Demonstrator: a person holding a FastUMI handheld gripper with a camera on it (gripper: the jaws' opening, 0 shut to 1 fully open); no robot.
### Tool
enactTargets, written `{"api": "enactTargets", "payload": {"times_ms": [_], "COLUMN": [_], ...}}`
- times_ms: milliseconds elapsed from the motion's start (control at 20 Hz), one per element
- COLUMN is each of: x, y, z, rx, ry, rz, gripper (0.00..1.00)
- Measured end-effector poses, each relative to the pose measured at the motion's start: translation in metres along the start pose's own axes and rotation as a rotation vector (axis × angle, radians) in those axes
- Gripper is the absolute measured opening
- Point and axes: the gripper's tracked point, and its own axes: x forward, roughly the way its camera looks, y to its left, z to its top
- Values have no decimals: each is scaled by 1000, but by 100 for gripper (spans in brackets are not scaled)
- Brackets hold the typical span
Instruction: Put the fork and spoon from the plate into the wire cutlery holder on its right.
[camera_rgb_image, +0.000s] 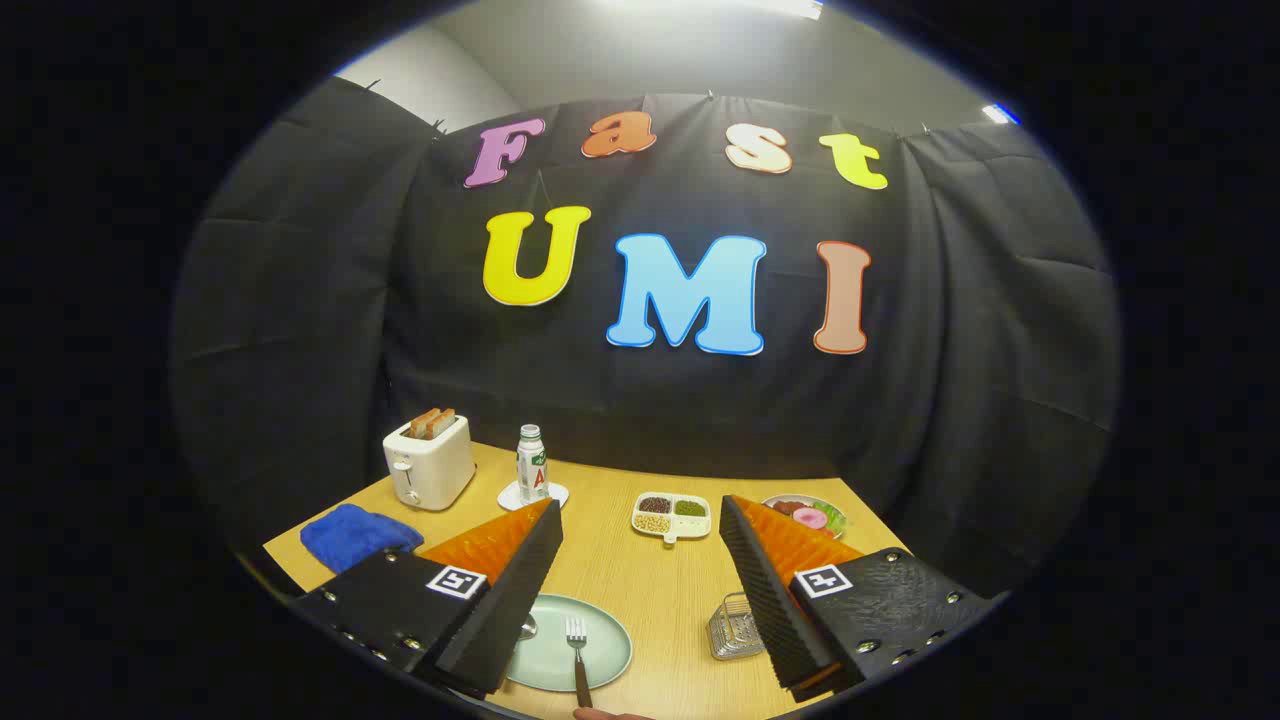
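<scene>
Your fingers (640, 600) stand wide apart, holding nothing, above the wooden bench (660, 580). The silver fork (577, 650) and spoon (528, 628) lie on the pale green round plate (610, 650); the wire cutlery holder (735, 628) sits empty just right. Step: approach. Next, descend and close on the fork handle.

At the bottom centre of the frame, the fork (578, 655) lies on a pale green plate (600, 650); its handle runs off the lower edge, so its end is cut off. Just left of it, the spoon (528, 628) shows a sliver of bowl, the rest hidden behind the left finger of the gripper (640, 590), whose fingers stand wide apart. That finger also covers the plate's left part. At lower right, the wire cutlery holder (735, 628) is partly hidden behind the right finger. Far back, the divided dish's (671, 516) contents are too small to identify.
</scene>
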Motion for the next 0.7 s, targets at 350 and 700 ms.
{"api": "enactTargets", "payload": {"times_ms": [350, 700], "x": [8, 20], "y": [1, 10], "z": [-7, -31], "rx": [-5, -50], "ry": [21, 109], "rz": [-9, 22], "gripper": [97, 97]}}
